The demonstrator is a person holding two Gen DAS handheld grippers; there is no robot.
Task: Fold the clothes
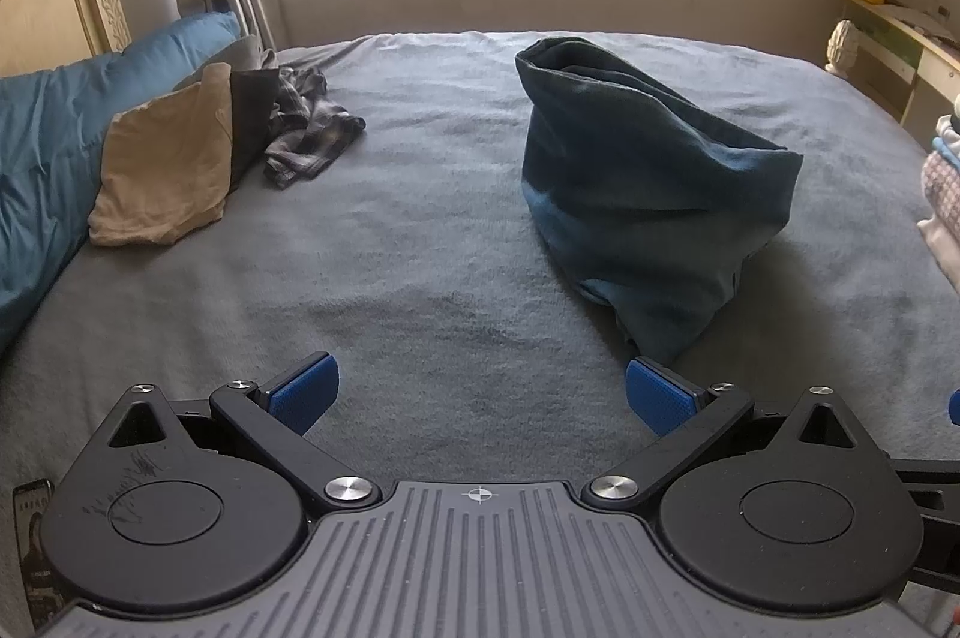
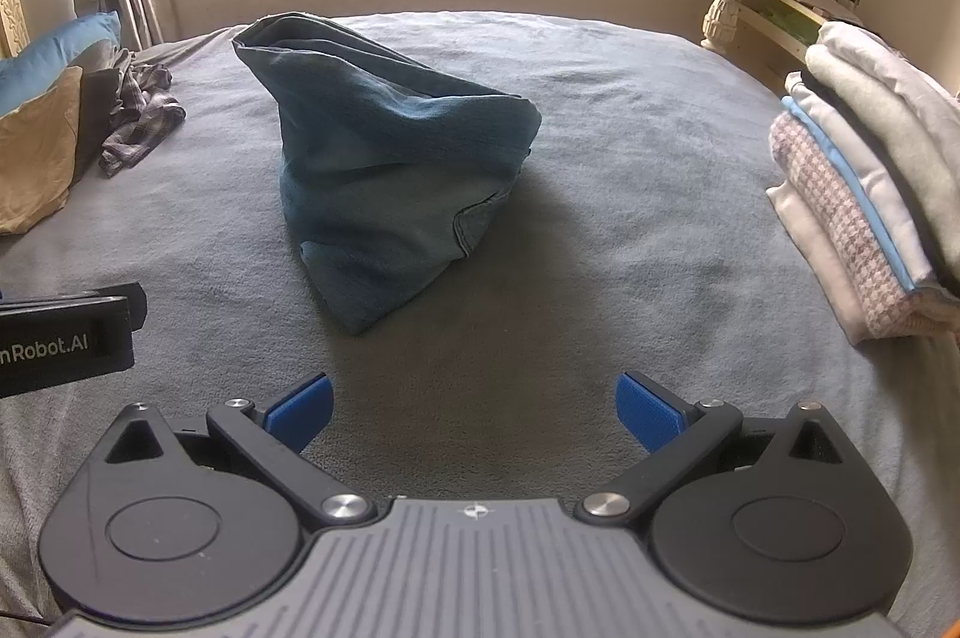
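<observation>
Both the left gripper and right gripper hover with fingers wide, empty. Folded jeans lie mid-frame on the bed; the folded stack is cut off at right.

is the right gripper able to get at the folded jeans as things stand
Probably yes. The right gripper is open and empty, and only bare grey bedcover lies between it and the folded jeans; the stack of folded clothes sits off to the side.
</observation>
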